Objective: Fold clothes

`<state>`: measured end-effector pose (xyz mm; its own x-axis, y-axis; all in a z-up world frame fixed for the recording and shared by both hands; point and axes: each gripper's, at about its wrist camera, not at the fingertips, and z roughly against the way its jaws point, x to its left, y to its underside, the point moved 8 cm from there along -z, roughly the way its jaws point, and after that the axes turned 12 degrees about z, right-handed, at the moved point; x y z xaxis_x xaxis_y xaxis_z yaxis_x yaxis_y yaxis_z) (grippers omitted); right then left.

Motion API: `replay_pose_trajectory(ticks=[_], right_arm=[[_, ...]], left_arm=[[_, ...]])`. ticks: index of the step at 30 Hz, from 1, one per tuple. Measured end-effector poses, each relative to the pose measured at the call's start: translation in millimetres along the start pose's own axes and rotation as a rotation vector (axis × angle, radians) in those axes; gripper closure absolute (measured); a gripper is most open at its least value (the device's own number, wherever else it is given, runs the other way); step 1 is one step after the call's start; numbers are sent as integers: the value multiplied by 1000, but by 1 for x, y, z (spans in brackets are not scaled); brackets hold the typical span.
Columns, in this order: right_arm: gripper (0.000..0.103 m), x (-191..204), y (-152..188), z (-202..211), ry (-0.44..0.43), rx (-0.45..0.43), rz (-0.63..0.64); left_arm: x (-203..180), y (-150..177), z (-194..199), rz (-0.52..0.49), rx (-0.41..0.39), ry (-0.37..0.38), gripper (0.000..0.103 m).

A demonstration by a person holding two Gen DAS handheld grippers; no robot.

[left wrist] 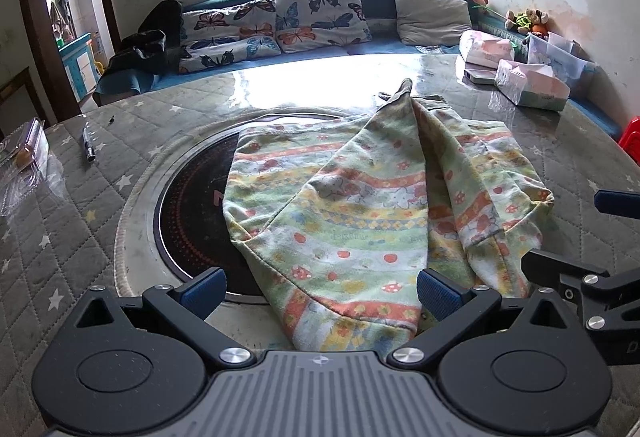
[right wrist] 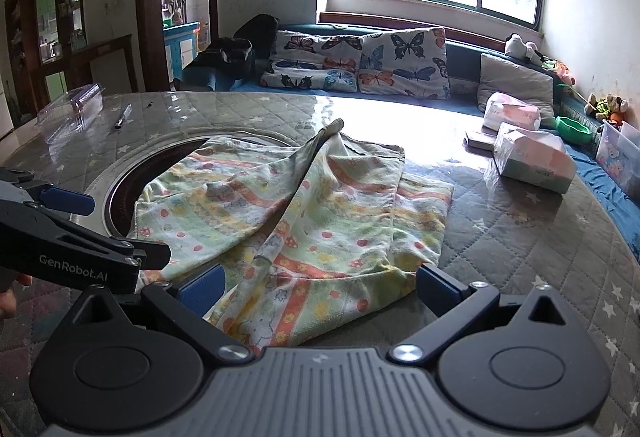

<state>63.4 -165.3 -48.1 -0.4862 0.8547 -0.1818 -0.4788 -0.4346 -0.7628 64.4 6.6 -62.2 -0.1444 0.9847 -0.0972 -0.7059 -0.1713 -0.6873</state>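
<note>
Patterned garment (left wrist: 352, 205) lies rumpled mid-bench (left wrist: 100, 173), partly over the round inset cooktop (left wrist: 192, 205), its near hem between my left gripper's (left wrist: 320, 295) wide jaws, right gripper (right wrist: 318, 291) jaws equally wide, holding nothing.

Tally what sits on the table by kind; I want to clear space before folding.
Garment: 1
Tissue packs: 2
Pen: 1
Clear plastic box: 1
Small flat box: 1
Total: 6
Both grippers, left and right, are open at the garment's near edge.
</note>
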Motion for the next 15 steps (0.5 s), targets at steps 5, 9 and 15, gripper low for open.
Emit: replay_pose_trajectory(ticks=[5,9,15], right_arm=[[1,-2,-4,-8,-5,8,4],[2,-7,-10,-15,-2,10,10],[6,-16,-23,-30,3,12,19]], left_arm=[[-1,-4,-7,-5,8,-5,0],[-2,-9,-13,-10,12,-8,0],[-3,-19,-24,-10,18,-17,0]])
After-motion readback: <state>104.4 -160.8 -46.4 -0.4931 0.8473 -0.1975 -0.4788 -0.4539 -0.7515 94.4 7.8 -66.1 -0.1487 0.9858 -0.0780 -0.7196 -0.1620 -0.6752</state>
